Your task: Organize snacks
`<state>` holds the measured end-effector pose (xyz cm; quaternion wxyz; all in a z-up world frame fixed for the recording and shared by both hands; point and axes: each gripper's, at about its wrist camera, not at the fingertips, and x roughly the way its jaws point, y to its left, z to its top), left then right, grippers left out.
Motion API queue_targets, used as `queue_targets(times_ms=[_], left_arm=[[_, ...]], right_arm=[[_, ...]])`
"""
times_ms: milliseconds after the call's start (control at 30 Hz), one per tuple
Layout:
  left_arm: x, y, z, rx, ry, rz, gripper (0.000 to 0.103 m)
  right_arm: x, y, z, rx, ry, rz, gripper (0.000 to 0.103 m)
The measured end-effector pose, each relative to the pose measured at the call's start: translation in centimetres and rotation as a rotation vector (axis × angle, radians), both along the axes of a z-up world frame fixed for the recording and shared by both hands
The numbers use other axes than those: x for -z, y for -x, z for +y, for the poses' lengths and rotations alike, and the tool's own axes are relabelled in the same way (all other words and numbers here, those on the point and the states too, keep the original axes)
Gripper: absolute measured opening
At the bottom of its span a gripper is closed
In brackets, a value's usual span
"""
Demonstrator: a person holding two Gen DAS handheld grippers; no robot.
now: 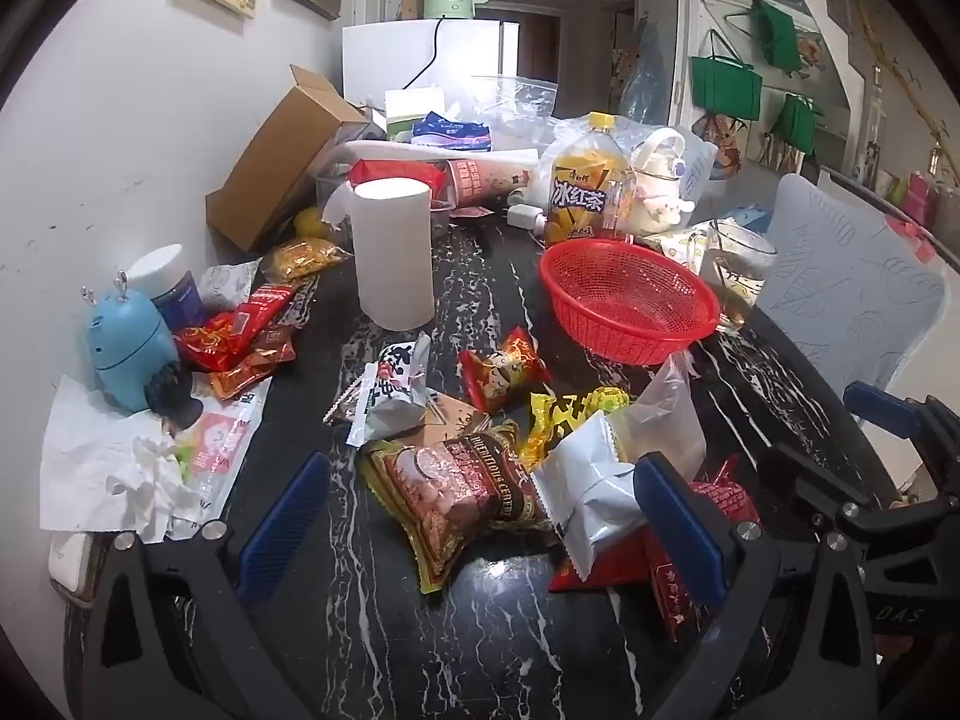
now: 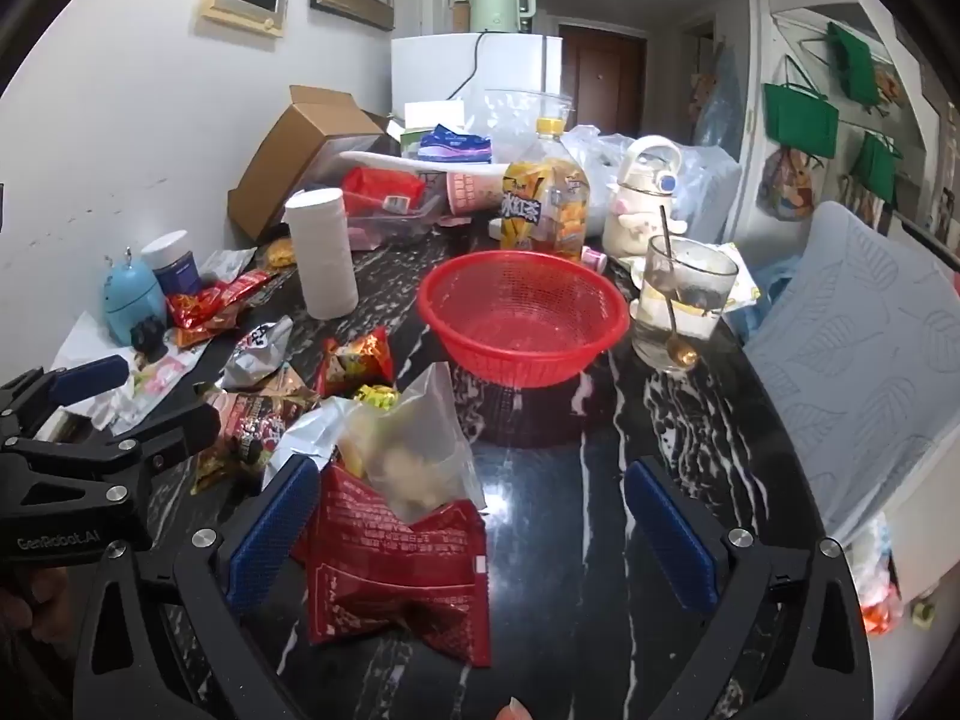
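Snack packets (image 1: 462, 480) between open left gripper (image 1: 480, 516) pads, untouched.

In the left wrist view, the dark red packet (image 1: 606, 564) lies mostly hidden under the silver packet (image 1: 591, 495) and behind the left claw's right finger pad (image 1: 678, 519). The yellow packet (image 1: 570, 414) is half covered. In the right wrist view, only a fingertip (image 2: 515, 709) shows at the bottom edge, and print on the red packet (image 2: 399, 564) is too small to read.
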<state>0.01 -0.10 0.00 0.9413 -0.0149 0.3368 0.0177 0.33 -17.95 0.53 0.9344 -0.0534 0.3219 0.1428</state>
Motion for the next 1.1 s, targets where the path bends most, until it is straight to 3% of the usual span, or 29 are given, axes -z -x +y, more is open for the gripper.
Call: queue_targets(times_ms=[200, 233, 1100], left_arm=[[-0.05, -0.05, -0.75, -0.027, -0.041, 0.003, 0.102], [-0.09, 0.03, -0.50, 0.015, 0.006, 0.001, 0.102], [-0.68, 0.63, 0.05, 0.008, 0.007, -0.006, 0.102]], right_arm=[[-0.05, -0.07, -0.04, -0.005, -0.008, 0.002, 0.103], [-0.08, -0.08, -0.07, -0.003, -0.008, 0.000, 0.103], [-0.65, 0.03, -0.57, 0.020, -0.010, -0.021, 0.103]])
